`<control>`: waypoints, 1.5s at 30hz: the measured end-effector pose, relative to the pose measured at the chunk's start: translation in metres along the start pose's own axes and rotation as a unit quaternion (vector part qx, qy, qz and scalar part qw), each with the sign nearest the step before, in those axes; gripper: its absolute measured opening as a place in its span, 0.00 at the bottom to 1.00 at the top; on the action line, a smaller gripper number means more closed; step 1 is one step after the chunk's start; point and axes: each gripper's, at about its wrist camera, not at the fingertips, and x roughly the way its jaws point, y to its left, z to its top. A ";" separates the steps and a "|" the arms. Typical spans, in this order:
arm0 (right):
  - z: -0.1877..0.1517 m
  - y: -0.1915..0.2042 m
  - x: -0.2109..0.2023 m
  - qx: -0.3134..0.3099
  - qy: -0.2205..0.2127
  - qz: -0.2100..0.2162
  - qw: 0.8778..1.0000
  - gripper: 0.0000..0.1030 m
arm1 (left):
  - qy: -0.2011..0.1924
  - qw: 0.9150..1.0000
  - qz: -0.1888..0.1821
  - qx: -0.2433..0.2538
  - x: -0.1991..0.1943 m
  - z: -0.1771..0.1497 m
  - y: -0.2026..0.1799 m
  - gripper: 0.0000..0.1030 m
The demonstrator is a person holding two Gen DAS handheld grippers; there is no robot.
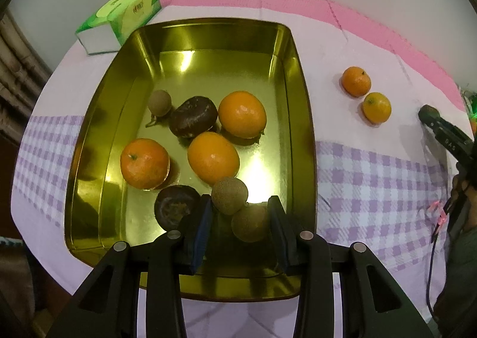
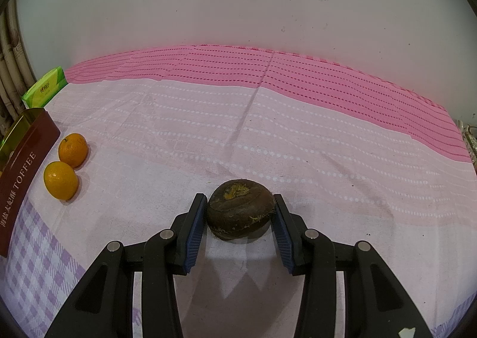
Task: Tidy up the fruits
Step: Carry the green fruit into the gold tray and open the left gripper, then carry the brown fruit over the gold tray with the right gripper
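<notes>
In the left wrist view, the left gripper (image 1: 240, 214) is seen over the gold tin (image 1: 301, 117), its pads parted around two brown longans (image 1: 238, 206) without pressing them, with oranges (image 1: 213, 157) at twelve o'clock. In the right wrist view, the right gripper (image 2: 240, 212) is clamped on a dark water chestnut (image 2: 240, 208) resting on the cloth (image 2: 268, 129); two small oranges (image 2: 67, 165) lie at ten o'clock beside the tin (image 2: 23, 171).

Left wrist steeply above tin (image 1: 89, 141), right wrist low, both showing two oranges (image 2: 67, 166)

Left gripper (image 1: 241, 212) steeply down, right gripper (image 2: 241, 212) clamped.
</notes>
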 end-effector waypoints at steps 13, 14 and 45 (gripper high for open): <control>0.000 0.000 0.000 0.000 0.000 0.000 1.000 0.40 | 0.011 1.000 0.004 0.002 0.015 -0.003 0.001 0.38; 0.000 0.000 0.000 0.000 0.000 0.000 1.000 0.40 | 0.011 1.000 0.004 0.001 0.015 -0.002 0.002 0.38; 0.000 0.006 -0.001 -0.005 0.003 -0.017 1.000 0.37 | -0.076 0.995 0.059 -0.021 -0.054 -0.010 0.023 0.67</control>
